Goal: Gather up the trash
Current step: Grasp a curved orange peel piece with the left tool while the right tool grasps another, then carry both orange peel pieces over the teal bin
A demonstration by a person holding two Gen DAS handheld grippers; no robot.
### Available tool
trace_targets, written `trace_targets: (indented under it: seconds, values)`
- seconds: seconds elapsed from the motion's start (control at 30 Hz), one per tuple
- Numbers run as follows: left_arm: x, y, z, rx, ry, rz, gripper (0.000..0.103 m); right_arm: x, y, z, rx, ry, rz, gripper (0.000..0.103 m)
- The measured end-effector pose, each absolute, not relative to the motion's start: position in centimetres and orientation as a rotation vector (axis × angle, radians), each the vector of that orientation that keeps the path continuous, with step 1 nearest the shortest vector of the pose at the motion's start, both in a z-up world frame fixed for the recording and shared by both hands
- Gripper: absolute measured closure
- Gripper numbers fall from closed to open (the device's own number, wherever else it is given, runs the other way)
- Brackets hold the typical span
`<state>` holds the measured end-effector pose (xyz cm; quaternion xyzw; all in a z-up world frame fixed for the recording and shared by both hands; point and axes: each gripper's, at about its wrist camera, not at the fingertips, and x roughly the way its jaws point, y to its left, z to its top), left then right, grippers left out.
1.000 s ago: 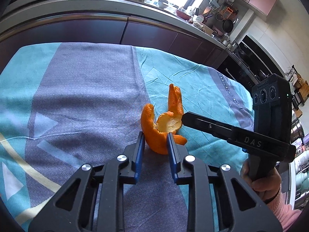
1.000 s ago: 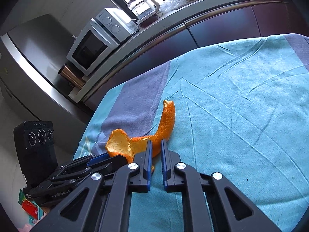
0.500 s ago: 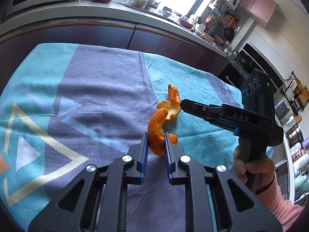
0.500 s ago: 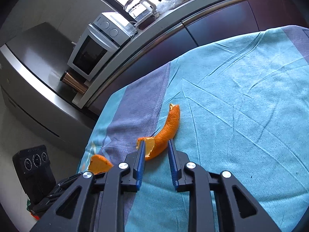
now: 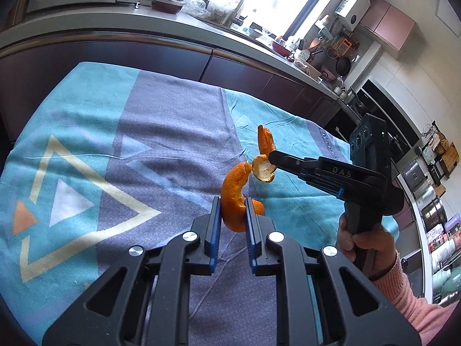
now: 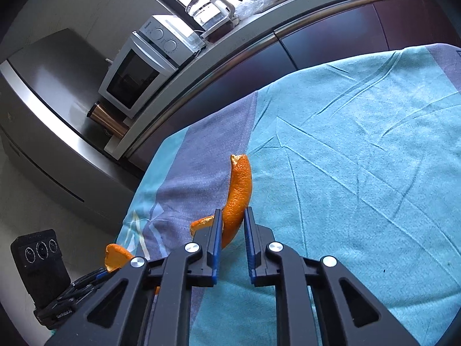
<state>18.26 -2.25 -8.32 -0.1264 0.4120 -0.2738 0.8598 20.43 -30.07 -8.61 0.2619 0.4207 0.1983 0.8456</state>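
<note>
- The left tongs [image 5: 232, 206] are clenched on a curved peel [image 5: 234, 194] and hold it up over the cloth [image 5: 161, 150].
- The right tongs [image 6: 233, 216] have a long peel [image 6: 238, 193] between their blue pads.
- The jaws of the right tongs are closing. The left pad touches the long peel, but there is a gap at the right pad.
- In the left view, the tip of the right tongs [image 5: 272, 155] sits at a pale, curled bit of the long peel, very near the curved peel.
- A hand [image 5: 366, 245] in a pink sleeve [image 5: 409, 297] holds the right tongs.
- The bench has a blue and grey cloth on it.
- A white oven [image 6: 144, 66] and a kettle [image 6: 213, 11] stand on the far counter.
</note>
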Motion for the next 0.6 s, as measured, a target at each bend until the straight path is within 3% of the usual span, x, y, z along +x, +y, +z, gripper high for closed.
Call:
trace_targets:
  seconds: [0.6]
  values:
    - [13.0, 2.5, -6.5, -0.238, 0.808, -0.479, 0.087, 14.8, -25.9, -6.1, 0.556, 0.833, 0.597, 0.089]
